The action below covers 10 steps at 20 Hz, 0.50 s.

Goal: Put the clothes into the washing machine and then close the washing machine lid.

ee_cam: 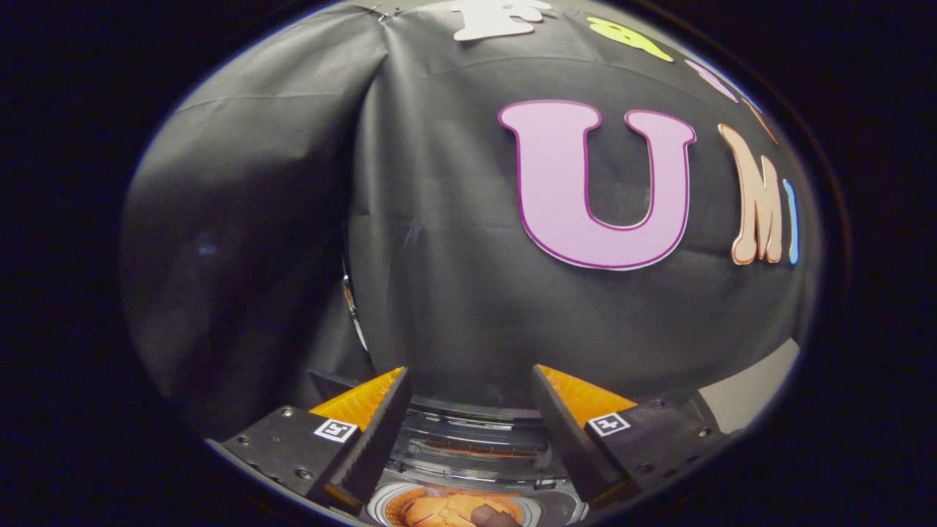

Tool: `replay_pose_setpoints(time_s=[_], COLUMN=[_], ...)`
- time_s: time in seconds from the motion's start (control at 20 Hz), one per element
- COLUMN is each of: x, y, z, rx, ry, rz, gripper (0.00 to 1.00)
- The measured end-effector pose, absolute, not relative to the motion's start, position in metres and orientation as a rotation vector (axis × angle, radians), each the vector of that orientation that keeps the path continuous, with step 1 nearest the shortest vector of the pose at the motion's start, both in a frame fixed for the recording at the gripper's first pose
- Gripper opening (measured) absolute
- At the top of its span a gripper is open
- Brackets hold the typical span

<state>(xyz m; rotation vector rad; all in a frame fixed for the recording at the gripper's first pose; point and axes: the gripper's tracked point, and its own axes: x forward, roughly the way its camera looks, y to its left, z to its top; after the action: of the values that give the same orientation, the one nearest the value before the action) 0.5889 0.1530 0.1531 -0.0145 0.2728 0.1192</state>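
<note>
- The claw point(468, 395) is spread wide, released, with nothing between its two fingers point(377, 432); each finger carries a small square black-and-white marker near its base.
- Between and below the fingers lies the washing machine point(476, 439), seen from above at a steep angle; its dark, glossy lid point(476, 421) stands raised at the back, with curved reflections running across it, so the machine is open.
- Low between the finger bases, the round drum opening point(457, 505) shows a pale ring as its rim; inside it sits orange clothing point(439, 510), crumpled, with a small dark brownish patch lying on it toward the right side; whether that patch is part of the garment or a separate thing, I cannot tell.
- The clothing is inside the drum, apart from both fingers; the claw hovers above it without touching it.
- Beyond the fingers hangs the booth's black cloth wall point(454, 256), bulging forward, with a deep fold running down its left part.
- To the right, beyond the right finger, a pale strip of bare wall or floor point(754, 391) shows beneath the cloth's lower edge.
</note>
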Motion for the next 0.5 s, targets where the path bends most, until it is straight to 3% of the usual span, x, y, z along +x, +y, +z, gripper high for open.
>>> replay_pose_setpoints(time_s=[0.5], x=[0.605], y=[0.149], z=[0.117], rx=[0.062], ry=[0.433], rz=[0.081], gripper=[0.96])
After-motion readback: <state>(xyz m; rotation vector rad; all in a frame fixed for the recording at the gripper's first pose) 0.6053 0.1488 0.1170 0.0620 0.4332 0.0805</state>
